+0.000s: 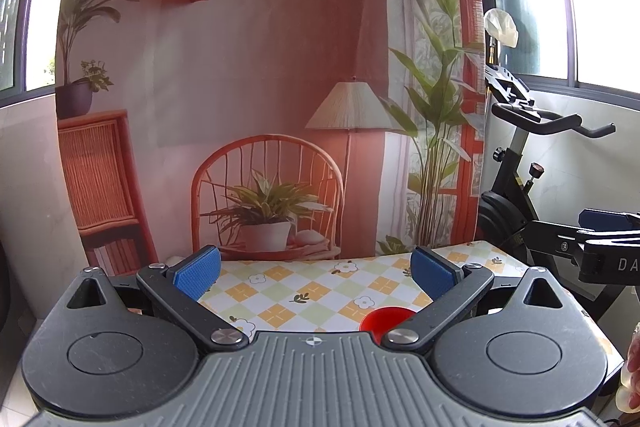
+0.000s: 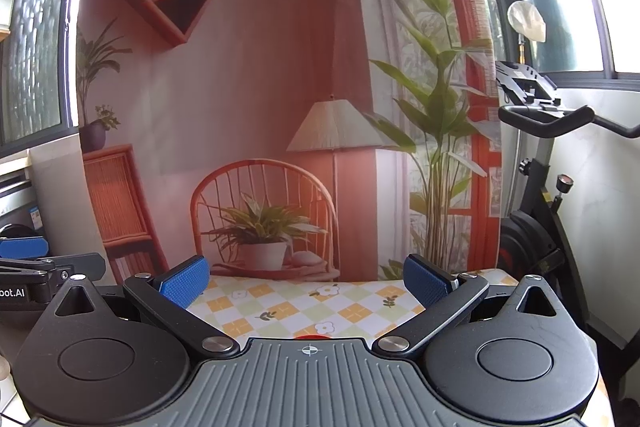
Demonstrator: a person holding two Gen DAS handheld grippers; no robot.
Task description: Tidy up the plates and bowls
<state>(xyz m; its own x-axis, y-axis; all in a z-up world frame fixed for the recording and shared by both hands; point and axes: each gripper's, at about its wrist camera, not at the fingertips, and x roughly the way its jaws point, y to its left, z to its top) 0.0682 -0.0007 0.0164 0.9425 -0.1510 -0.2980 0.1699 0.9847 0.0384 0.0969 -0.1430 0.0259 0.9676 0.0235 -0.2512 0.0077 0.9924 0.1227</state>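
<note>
A red bowl (image 1: 386,319) sits on the checked tablecloth (image 1: 312,287), low in the left wrist view, just inside the right finger and partly hidden by the gripper body. My left gripper (image 1: 316,271) is open, held above the table with nothing between its blue pads. In the right wrist view only a thin red sliver of the bowl (image 2: 314,336) shows over the gripper body. My right gripper (image 2: 306,281) is open and empty too, raised over the same table. Each gripper shows at the edge of the other's view. No plates are in view.
A printed backdrop (image 1: 260,87) of a chair, lamp and plants hangs right behind the table's far edge. An exercise bike (image 1: 520,163) stands to the right of the table. Part of a hand (image 1: 632,367) shows at the right edge. Windows flank both sides.
</note>
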